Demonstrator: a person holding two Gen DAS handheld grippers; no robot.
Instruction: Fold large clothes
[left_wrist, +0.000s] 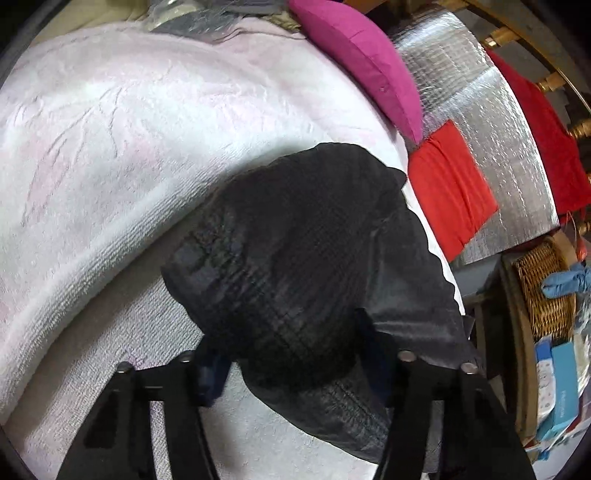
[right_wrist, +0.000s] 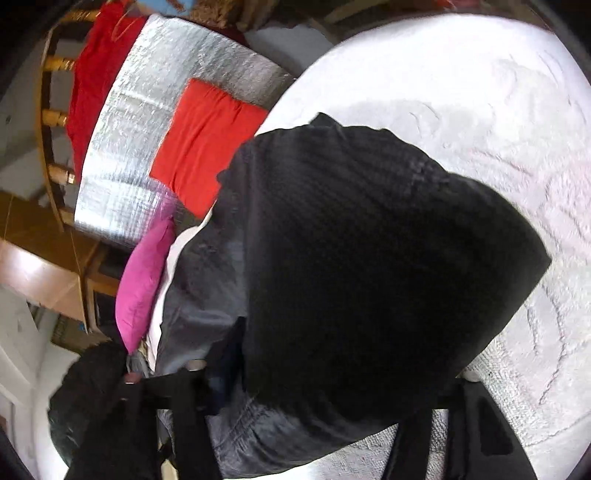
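Black garment (left_wrist: 295, 266) bunched between both tongs, each gripping it (wicker basket (left_wrist: 543, 291) only left view).

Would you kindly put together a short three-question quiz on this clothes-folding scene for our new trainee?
1. True or false: the black garment lies on a pale, textured bed cover.
2. Which colour is the cushion at the far edge of the cover? A) green B) magenta C) yellow
3. Fill in: the red folded cloth lies on a shiny ______ mat.

Key
1. True; the dark fabric bunches up between the fingers of the left gripper and of the right gripper.
2. B
3. silver
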